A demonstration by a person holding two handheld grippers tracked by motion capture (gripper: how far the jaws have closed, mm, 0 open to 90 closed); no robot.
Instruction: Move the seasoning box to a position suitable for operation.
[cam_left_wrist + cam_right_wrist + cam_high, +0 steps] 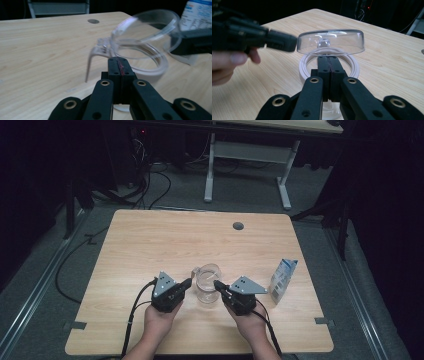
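Observation:
A clear jug [207,287] with a handle [93,58] stands near the table's front edge. Its clear domed lid [330,41] is tilted up off the white rim [353,67]. My left gripper [189,282] sits to the jug's left with its jaws shut, and its tip [117,60] points at the jug's rim beside the handle. My right gripper [217,283] is on the jug's right, jaws shut, and its tip [328,58] lies just under the raised lid. Both tips meet the lid's edge from opposite sides. I cannot tell which one bears the lid.
A blue and white carton [283,280] stands upright just right of the right gripper. A grey round grommet [238,226] sits in the table's far side. Beyond the table stand a white desk frame [247,165] and floor cables [150,185].

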